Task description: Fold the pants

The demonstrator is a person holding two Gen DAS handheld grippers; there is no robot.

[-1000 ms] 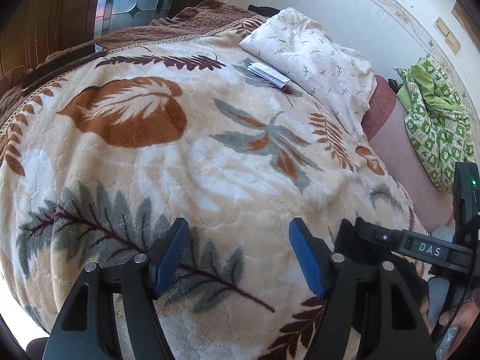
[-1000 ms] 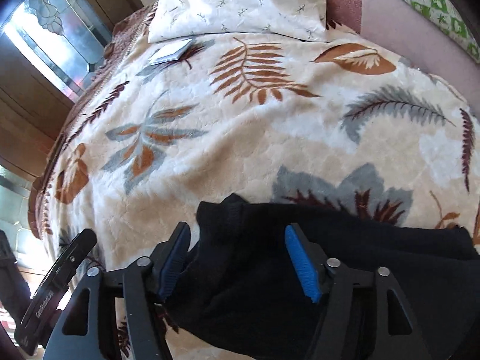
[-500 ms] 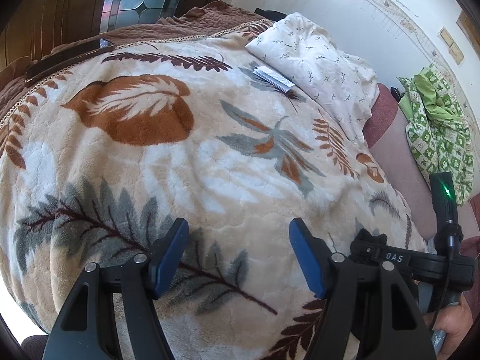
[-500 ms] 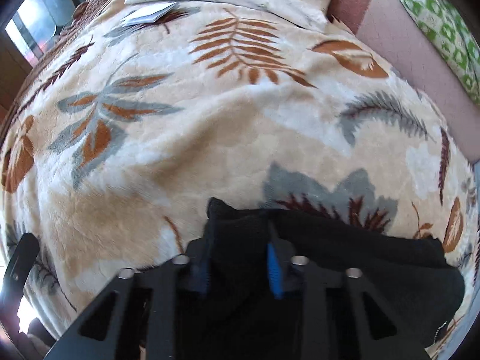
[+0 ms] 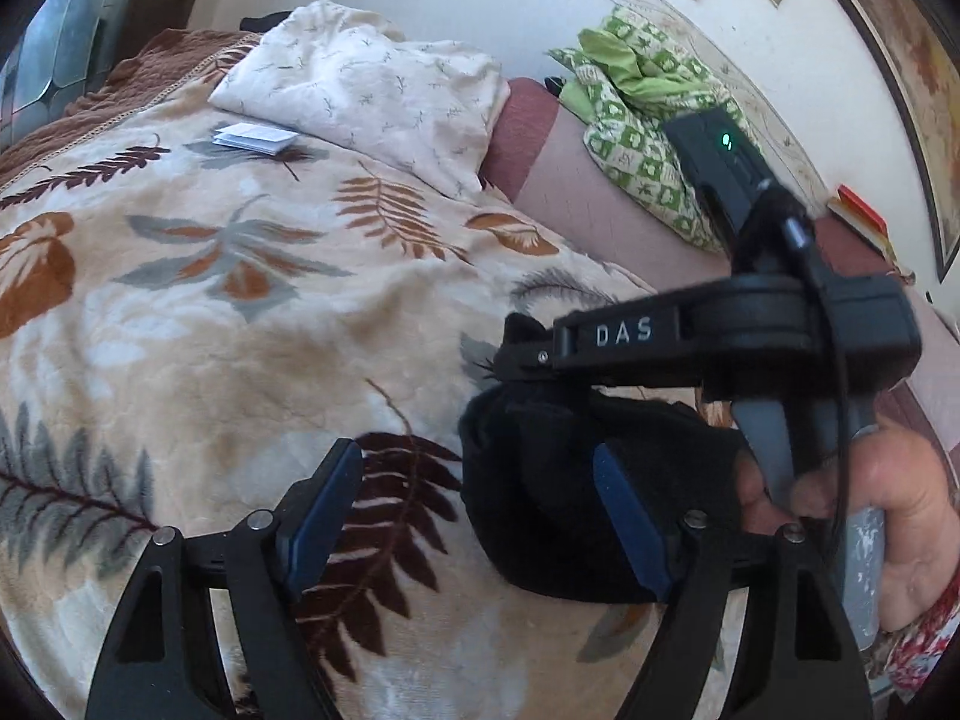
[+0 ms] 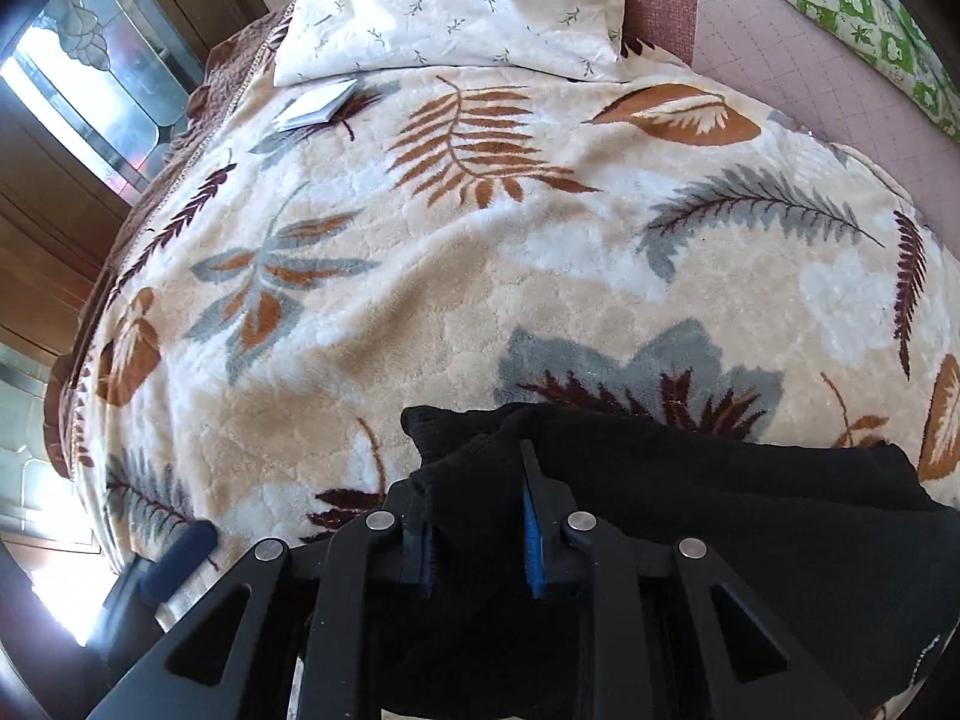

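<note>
The black pants [image 6: 690, 498] lie bunched at the near edge of a leaf-patterned blanket [image 6: 480, 276]. My right gripper [image 6: 477, 510] is shut on a corner of the black fabric, which bulges between the blue pads. In the left wrist view the pants [image 5: 540, 480] hang from the right gripper [image 5: 528, 360], which reaches in from the right with a hand on its handle. My left gripper [image 5: 480, 510] is open, its right fingertip [image 5: 624, 498] in front of the black fabric and its left one over the blanket [image 5: 240, 330].
A white patterned pillow [image 6: 456, 0] lies at the head of the bed, with a small white booklet [image 6: 318, 105] in front of it. A green and white cloth [image 5: 648, 138] lies on the pink sheet at the right. A window [image 6: 90, 72] is on the left.
My right gripper has closed on the corner of the pants. My left gripper has swung right, so the pants and the right gripper now sit just in front of it.
</note>
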